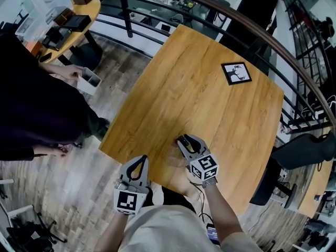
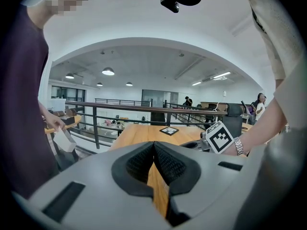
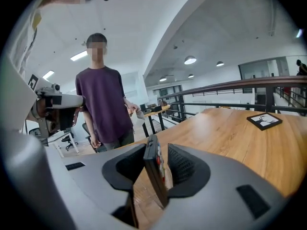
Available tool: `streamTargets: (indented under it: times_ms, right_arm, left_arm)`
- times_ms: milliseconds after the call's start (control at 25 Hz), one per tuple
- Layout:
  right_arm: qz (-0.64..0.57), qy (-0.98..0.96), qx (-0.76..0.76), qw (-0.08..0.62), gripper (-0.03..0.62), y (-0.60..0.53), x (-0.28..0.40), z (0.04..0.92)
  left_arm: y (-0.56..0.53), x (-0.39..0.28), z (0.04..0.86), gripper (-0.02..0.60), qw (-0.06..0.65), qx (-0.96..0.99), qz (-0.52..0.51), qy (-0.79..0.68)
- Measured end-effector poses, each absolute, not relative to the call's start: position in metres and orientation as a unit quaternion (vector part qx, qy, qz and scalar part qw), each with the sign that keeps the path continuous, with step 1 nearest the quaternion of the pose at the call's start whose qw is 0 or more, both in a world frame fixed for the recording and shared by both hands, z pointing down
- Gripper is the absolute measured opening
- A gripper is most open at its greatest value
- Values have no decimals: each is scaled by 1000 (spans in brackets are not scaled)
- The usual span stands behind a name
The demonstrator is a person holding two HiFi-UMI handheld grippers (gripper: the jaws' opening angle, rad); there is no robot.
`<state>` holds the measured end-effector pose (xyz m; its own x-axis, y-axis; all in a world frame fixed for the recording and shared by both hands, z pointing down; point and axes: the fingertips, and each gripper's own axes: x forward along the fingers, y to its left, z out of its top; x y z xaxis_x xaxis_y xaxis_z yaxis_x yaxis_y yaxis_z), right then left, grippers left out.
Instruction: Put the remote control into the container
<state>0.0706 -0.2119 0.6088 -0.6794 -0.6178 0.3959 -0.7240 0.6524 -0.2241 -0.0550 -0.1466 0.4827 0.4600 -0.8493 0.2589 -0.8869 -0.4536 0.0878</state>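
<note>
Light: bright, even, from ceiling lamps (image 2: 108,71)
Shadows: soft, on table (image 1: 199,98) beside right gripper (image 1: 185,139)
Edges: fisheye bending, black corners

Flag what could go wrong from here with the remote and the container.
1. In the right claw, the remote stands on edge, tilted, with a gap to one jaw. It may tip over or slip out if moved like this.
2. The container is off the table, in a bystander's hand beside it. A reach past that edge could drop the remote on the floor.
</note>
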Motion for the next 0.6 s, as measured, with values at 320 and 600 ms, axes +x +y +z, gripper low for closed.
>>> streamTargets:
  times_ms: [320, 600]
  right_arm:
    - [117, -896, 420, 82, 138, -207, 84, 533]
    - [102, -866, 484, 71, 133, -170, 88, 481]
  left_arm:
    - [-122, -57, 476, 12, 95, 858, 88, -496]
    - [-102, -59, 473, 12, 96, 876, 107, -460]
